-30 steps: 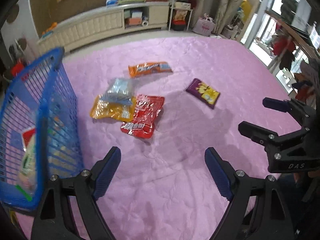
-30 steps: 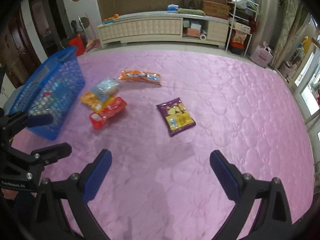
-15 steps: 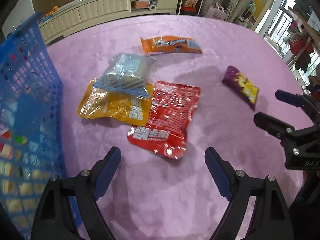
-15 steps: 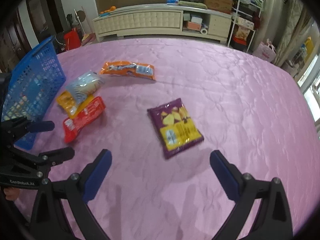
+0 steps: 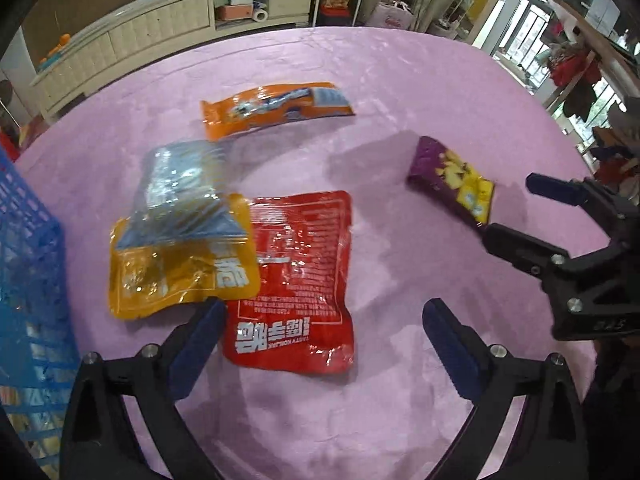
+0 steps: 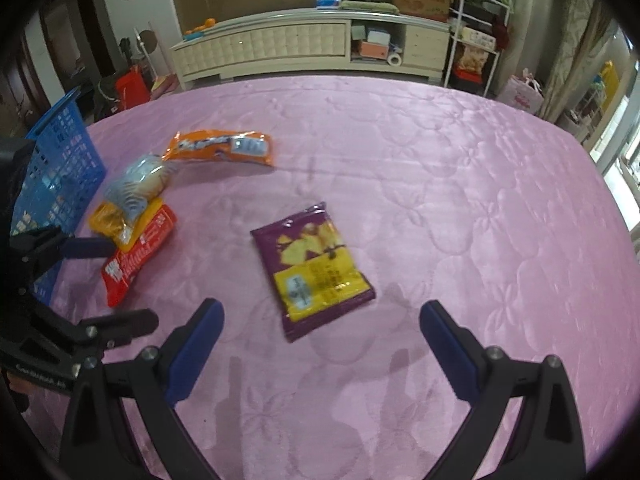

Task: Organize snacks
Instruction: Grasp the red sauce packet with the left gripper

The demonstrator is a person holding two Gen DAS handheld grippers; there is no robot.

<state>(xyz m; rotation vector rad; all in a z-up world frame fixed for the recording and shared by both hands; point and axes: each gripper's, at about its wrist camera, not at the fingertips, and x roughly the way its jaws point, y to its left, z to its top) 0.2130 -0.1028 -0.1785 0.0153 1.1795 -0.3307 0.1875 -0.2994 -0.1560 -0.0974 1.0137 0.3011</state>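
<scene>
Five snack packets lie on the pink quilt (image 5: 400, 80). A red packet (image 5: 296, 276) sits just beyond my left gripper (image 5: 322, 312), whose jaws are opening and wide, with the packet's near edge between the pads but not pressed. A yellow packet (image 5: 180, 272) overlaps it, with a clear bluish packet (image 5: 184, 192) on top. An orange packet (image 5: 276, 108) lies farther back. A purple and yellow packet (image 6: 316, 268) lies just ahead of my right gripper (image 6: 320, 308), which is open and holds nothing. The blue basket (image 5: 28, 280) holding snacks stands at the left.
A cream low cabinet (image 6: 280, 44) and a white wire shelf (image 6: 476, 44) stand beyond the quilt's far edge. Bags and clothes crowd the right side by the windows (image 5: 580, 60). The quilt's right half (image 6: 480, 200) is bare.
Both grippers have dropped and moved in toward the packets, which now look larger. The left one came over the red packet and its jaws spread a little wider.
</scene>
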